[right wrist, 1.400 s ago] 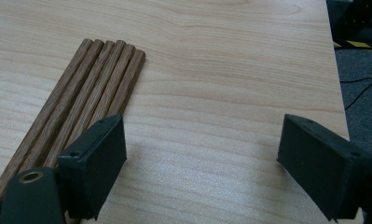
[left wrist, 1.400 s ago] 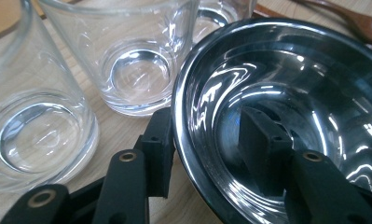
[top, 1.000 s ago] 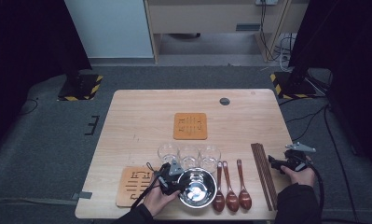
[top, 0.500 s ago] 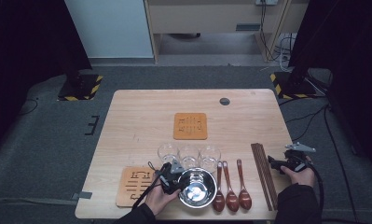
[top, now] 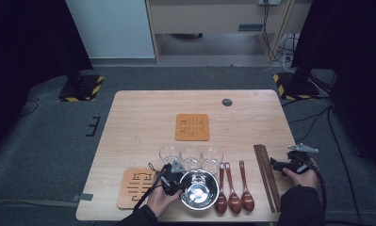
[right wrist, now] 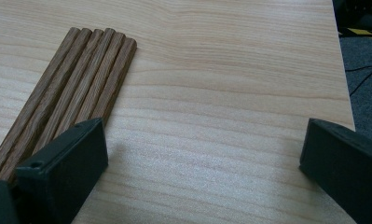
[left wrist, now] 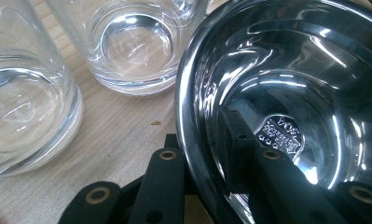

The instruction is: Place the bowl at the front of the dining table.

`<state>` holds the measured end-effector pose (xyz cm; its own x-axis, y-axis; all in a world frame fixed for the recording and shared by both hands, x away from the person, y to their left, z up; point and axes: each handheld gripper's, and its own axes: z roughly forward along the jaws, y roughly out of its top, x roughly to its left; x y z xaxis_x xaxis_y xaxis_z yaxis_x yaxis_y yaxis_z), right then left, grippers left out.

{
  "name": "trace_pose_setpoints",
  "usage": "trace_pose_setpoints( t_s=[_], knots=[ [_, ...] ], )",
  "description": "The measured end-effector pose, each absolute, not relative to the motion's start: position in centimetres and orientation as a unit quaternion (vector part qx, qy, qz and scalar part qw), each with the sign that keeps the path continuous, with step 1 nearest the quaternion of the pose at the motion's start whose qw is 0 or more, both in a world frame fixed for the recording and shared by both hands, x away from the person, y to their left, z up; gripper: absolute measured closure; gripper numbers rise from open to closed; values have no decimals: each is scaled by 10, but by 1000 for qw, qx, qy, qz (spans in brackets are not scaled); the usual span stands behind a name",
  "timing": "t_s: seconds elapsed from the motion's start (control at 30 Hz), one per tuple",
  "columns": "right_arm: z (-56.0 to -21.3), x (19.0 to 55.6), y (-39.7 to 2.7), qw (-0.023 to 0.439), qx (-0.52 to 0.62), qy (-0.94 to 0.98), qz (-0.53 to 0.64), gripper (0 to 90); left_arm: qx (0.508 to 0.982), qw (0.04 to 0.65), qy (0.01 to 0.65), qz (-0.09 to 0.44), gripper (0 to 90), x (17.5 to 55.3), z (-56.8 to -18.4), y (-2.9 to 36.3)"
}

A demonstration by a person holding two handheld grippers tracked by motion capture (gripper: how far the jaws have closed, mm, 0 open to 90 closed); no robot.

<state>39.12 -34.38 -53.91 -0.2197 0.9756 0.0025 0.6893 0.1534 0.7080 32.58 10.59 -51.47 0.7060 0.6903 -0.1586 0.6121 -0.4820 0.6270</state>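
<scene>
Pinching steel bowl [left wrist: 286, 93] rim, left hand-held gripper [left wrist: 202, 154], stamp visible close-up, right hand-held gripper [right wrist: 202, 154] spread.

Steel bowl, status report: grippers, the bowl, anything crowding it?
Left gripper just closed on steel bowl rim, one jaw inside, one outside. Right gripper just opened, empty, beside chopsticks. Glasses and spoons close around bowl.

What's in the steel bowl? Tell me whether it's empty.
Empty. The steel bowl shows bare shiny metal down to the stamp on its bottom; the left tool pinches its rim, one jaw inside.
</scene>
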Motion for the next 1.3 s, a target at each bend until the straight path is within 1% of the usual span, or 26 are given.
trace_pose_setpoints(
  t_s=[0.6, 0.8, 1.3],
  knots=[
    [-539, 391, -344, 239, 578, 721, 300, 6, 848, 361, 383, 60, 844, 324, -505, 110],
    [-539, 391, -344, 238, 578, 721, 300, 6, 843, 374, 384, 44, 864, 325, -501, 113],
    [-539, 391, -344, 239, 578, 721, 300, 6, 841, 380, 382, 50, 860, 324, -496, 118]
  ],
)
